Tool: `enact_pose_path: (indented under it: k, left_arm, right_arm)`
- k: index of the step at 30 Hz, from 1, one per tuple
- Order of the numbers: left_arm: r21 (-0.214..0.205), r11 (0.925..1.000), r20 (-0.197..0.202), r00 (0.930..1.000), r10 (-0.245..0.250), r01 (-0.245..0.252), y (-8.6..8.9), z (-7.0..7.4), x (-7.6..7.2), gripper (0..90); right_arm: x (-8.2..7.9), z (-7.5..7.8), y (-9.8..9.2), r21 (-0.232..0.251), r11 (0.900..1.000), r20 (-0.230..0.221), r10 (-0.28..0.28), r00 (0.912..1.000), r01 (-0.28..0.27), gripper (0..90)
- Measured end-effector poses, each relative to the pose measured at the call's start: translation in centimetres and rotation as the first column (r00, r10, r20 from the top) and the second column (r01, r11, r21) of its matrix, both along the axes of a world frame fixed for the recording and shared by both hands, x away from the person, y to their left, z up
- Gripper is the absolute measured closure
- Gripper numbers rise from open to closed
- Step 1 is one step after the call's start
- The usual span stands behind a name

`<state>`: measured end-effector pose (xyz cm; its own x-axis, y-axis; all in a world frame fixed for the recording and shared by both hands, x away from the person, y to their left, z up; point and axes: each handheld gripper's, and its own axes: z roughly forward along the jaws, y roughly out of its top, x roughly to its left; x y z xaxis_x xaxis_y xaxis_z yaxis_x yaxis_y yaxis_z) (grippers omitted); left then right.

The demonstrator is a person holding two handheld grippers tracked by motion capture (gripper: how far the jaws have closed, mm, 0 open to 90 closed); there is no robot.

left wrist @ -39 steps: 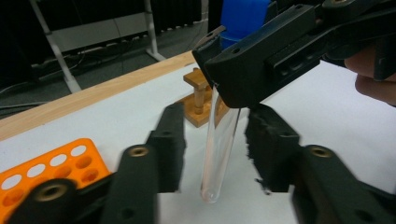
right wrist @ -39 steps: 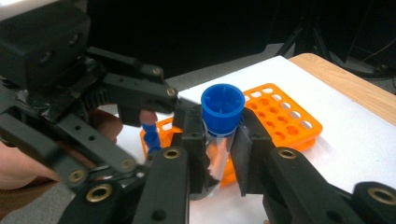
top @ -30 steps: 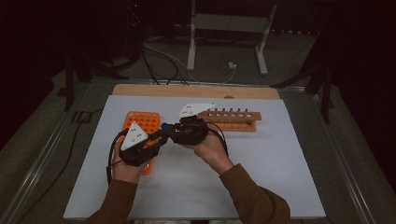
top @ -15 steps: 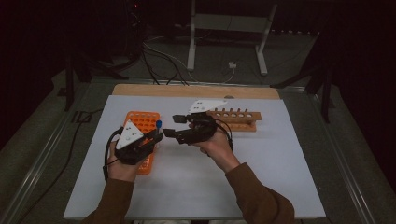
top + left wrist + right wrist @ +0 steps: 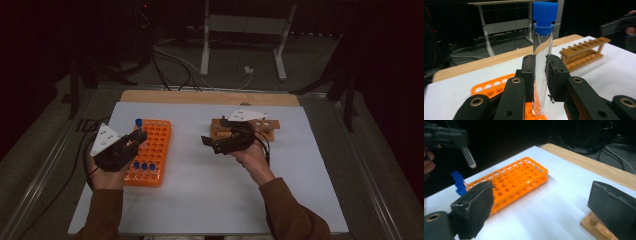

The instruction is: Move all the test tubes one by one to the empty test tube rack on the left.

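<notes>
A person seated at the near edge of a white mat works two hand-held grippers. The left gripper is clamped on a clear tube with a blue cap, the pads pressing its glass on either side about midway down; the tube stands upright between the jaws, its rounded bottom hanging just above an orange rack. In the high view the cap shows over the rack's far left corner. The rack lies on the left half of the mat, long side running from near edge to far edge, and three more blue-capped tubes stand in its nearest row.

The right gripper is held over the middle of the mat, pointing left toward the rack, and its jaws have just been opening: they now stand wide apart with nothing between them, the bare mat and the rack's corner visible in the gap in the right gripper view. Just behind it, toward the far edge, lies a wooden rack, its row of holes facing up; one corner shows beside the right-hand jaw. A wooden board runs along the mat's far edge. The two grippers are well apart.
</notes>
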<state>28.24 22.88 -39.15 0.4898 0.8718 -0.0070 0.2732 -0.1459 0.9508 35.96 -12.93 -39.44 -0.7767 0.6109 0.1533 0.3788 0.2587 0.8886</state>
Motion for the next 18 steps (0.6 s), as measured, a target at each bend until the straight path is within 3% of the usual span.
enact_pose_path:
  k: [9, 15, 18]
  left_arm:
    - [-0.018, 0.9965, -0.013, 0.9966, 0.082, -0.082, 3.7, -1.3, -0.8, 77.7]
    - [-0.021, 0.9949, -0.043, 0.9943, 0.098, -0.099, 5.0, -2.8, -1.5, 77.7]
    - [-0.047, 0.9938, -0.054, 0.9937, 0.098, -0.101, 5.5, -3.5, -1.9, 77.7]
  right_arm:
    - [-0.2, -0.4, -2.4, -0.003, 0.9988, 0.010, -0.048, 0.9988, 0.048, 4.4]
    - [-0.6, -0.7, -3.4, -0.010, 0.9978, 0.021, -0.066, 0.9976, 0.066, 4.4]
    - [-0.9, -0.8, -3.9, -0.014, 0.9976, 0.022, -0.068, 0.9974, 0.068, 4.5]
